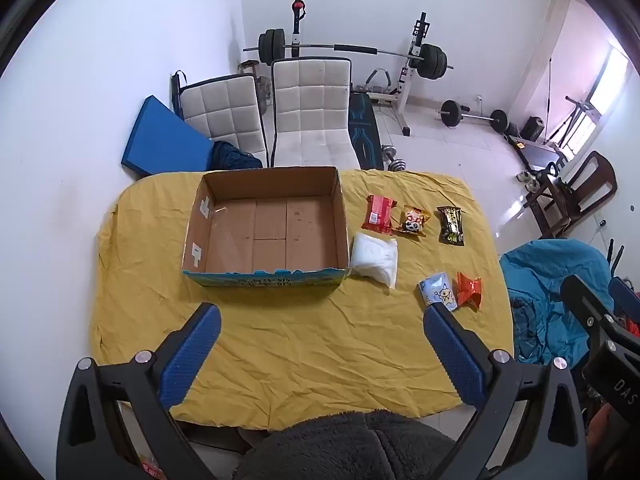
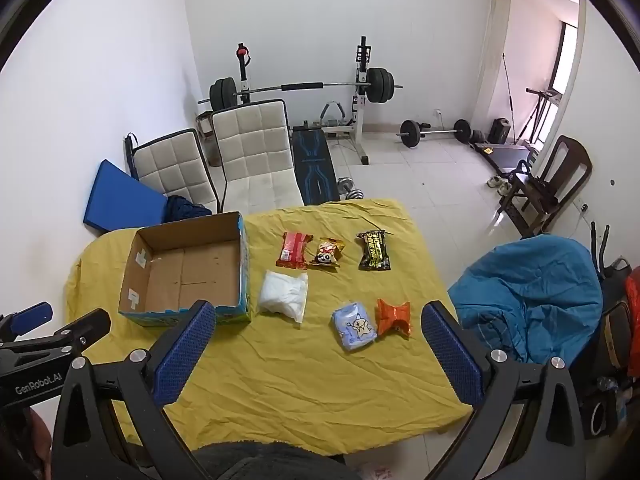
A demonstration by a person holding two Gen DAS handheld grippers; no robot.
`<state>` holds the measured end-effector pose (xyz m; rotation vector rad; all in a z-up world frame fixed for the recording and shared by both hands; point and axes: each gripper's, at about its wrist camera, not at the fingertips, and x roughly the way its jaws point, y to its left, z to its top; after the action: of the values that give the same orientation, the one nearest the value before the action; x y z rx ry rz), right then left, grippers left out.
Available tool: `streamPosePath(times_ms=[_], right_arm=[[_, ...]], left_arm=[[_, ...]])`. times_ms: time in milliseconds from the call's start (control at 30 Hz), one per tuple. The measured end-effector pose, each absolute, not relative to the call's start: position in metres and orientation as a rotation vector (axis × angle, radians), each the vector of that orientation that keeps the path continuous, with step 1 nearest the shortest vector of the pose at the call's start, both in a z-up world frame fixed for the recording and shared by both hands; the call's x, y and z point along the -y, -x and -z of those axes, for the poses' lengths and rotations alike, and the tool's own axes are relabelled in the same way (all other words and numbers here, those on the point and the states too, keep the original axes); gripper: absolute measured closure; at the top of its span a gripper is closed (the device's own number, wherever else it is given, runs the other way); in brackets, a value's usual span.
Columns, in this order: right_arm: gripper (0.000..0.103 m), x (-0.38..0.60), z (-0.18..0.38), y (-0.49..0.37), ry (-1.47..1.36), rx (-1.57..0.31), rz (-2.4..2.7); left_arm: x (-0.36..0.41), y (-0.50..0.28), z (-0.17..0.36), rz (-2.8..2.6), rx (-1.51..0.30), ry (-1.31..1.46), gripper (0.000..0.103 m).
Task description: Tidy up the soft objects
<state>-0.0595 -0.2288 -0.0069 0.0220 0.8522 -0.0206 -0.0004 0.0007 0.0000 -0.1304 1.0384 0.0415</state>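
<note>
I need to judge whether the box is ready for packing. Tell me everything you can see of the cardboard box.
The cardboard box is open-topped and shallow, plain brown inside, with a blue printed outer face and a ragged front rim. White tape patches mark its left inner wall. Nothing lies inside. It stands upright on the yellow cloth, at the table's left. The white soft pack lies against its right front corner, seemingly touching. Neither claw touches it.

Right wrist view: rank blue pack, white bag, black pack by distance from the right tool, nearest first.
From the right tool:
1. Blue pack, just ahead, slightly right.
2. White bag, further out, left, beside the box.
3. Black pack, far row, right end.
</note>
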Motion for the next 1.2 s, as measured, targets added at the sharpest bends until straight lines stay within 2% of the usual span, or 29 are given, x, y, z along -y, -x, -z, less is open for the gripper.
streamPosePath(times_ms=[1200], right_arm=[[0.0, 0.23, 0.007, 0.052, 0.029, -0.812, 0.038]], left_arm=[[0.0, -0.005, -0.013, -0.1, -0.984, 0.1, 0.0]])
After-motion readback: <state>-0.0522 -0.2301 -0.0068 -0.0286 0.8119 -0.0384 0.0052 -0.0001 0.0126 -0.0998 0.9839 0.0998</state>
